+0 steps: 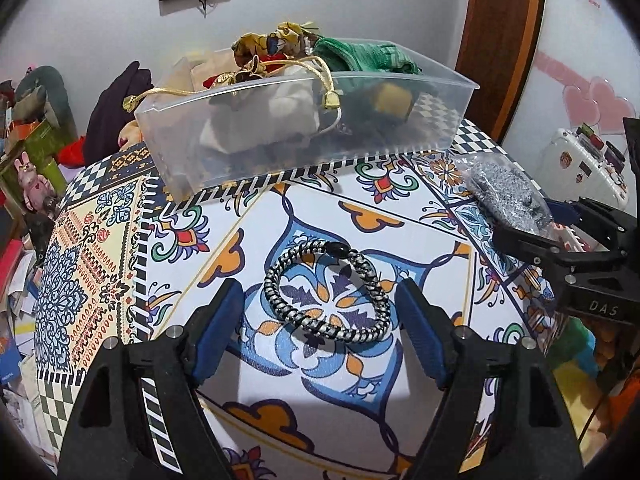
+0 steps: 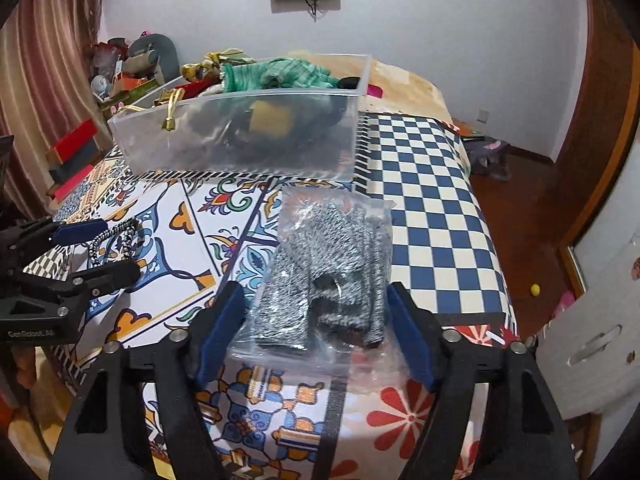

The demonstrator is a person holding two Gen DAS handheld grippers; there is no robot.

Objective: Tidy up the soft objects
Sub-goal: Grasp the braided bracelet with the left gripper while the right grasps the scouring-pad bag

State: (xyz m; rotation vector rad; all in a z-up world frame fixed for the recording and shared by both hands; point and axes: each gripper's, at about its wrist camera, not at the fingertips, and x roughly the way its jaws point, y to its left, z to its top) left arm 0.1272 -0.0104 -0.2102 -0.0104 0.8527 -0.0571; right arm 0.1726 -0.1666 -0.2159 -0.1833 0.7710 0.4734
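A black-and-white braided band lies flat on the patterned tablecloth, between the open fingers of my left gripper. A clear plastic bag of grey speckled fabric lies between the open fingers of my right gripper. A clear plastic bin at the back holds a green knit item, a yellow patterned cloth and gold cords. The bin also shows in the right wrist view. The right gripper shows at the bag in the left view.
The table is covered by a patterned cloth with a blue checked section on the right. Cluttered boxes and toys lie past the left edge. A white cabinet stands to the right.
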